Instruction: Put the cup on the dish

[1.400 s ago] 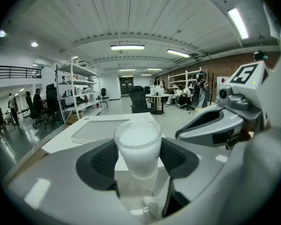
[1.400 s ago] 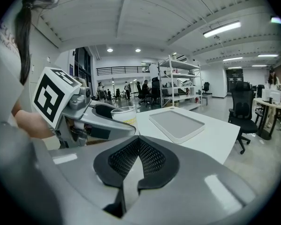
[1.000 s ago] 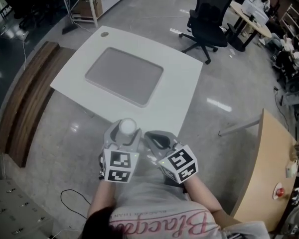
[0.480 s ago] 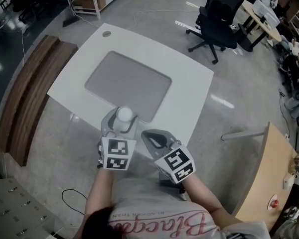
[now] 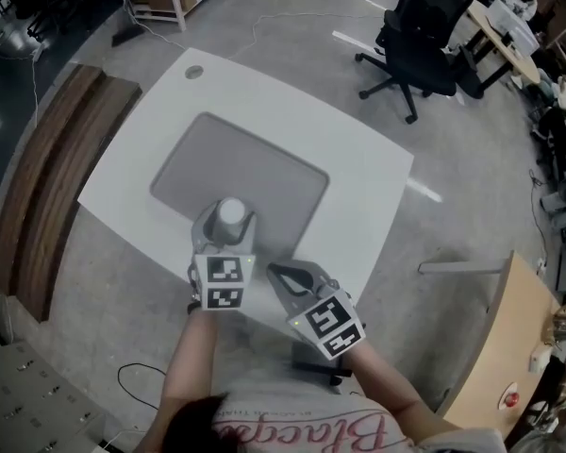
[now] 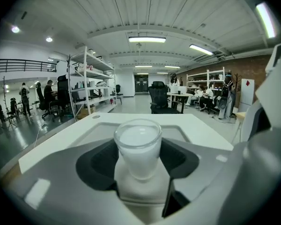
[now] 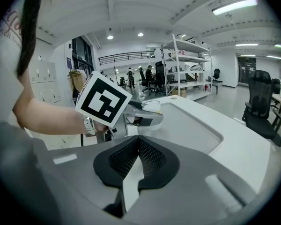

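A small clear cup [image 5: 230, 213] with a white inside sits upright between the jaws of my left gripper [image 5: 228, 223], which is shut on it. In the left gripper view the cup [image 6: 138, 144] fills the middle, pinched low on its body. It hovers over the near edge of the grey rectangular dish [image 5: 241, 173] sunk into the white table [image 5: 358, 187]. My right gripper [image 5: 290, 274] is just to the right, near the table's front edge, shut with nothing in it. The right gripper view shows its dark pads meeting [image 7: 138, 146], with the left gripper [image 7: 141, 117] and the cup [image 7: 151, 106] beyond.
A black office chair [image 5: 424, 36] stands past the table's far right. A wooden bench [image 5: 38, 177] runs along the left. A wooden desk [image 5: 509, 347] is at the right. Metal shelves [image 6: 91, 86] stand behind the table.
Both grippers have moved forward from the table's front edge. The cup, still held, now hangs over the dish's near edge. The right gripper stays shut beside it.
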Demonstrator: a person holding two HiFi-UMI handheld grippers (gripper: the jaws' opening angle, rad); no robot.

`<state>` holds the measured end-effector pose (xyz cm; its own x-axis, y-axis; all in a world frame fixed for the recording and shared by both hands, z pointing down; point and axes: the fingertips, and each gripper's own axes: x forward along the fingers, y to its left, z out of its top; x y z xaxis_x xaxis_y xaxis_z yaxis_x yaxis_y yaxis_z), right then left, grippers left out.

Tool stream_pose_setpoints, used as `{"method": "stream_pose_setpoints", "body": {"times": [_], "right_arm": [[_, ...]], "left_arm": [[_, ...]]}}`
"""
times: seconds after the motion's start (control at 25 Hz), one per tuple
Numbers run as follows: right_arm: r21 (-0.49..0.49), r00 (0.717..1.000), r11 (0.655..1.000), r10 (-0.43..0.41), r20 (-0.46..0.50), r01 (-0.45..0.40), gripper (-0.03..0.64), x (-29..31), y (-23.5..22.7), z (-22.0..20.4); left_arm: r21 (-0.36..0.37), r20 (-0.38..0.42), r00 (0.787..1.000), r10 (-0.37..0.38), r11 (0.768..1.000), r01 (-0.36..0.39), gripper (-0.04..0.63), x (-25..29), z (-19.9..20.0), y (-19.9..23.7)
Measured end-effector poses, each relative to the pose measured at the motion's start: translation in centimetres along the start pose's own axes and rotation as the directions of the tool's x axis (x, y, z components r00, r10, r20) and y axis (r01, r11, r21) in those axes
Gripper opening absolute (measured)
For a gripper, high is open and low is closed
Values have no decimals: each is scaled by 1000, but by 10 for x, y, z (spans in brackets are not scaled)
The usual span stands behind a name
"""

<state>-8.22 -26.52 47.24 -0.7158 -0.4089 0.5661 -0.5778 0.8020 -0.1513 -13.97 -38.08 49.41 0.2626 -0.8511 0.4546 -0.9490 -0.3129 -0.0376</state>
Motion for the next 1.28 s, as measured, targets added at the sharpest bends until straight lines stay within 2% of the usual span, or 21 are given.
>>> {"method": "stream_pose_setpoints", "body": {"times": [0.44, 0.68, 0.92, 0.96, 1.12, 1.28], "right_arm": [[63, 999, 998, 16, -48, -12, 2, 23, -17, -11], [60, 998, 998, 15, -58, -12, 2, 30, -16, -4], [66, 998, 997, -33, -48, 36, 2, 28, -23, 1], [76, 998, 996, -44, -40, 47, 2, 27, -23, 3], [176, 997, 982, -78, 9, 75, 2, 22, -25, 12], [181, 987, 973, -153, 55, 141, 0, 16, -29, 22]], "left_arm": [[57, -32, 998, 60, 997, -58, 265, 54, 1, 19], [52, -75, 996, 57, 997, -53, 267, 62, -12, 26], [74, -89, 995, 48, 996, -41, 272, 69, -18, 20], [80, -102, 994, 36, 996, -28, 284, 70, -20, 20], [48, -132, 990, -43, 998, 49, 421, 68, -25, 14], [44, -115, 989, -96, 994, 102, 439, 52, -13, 14]]}}
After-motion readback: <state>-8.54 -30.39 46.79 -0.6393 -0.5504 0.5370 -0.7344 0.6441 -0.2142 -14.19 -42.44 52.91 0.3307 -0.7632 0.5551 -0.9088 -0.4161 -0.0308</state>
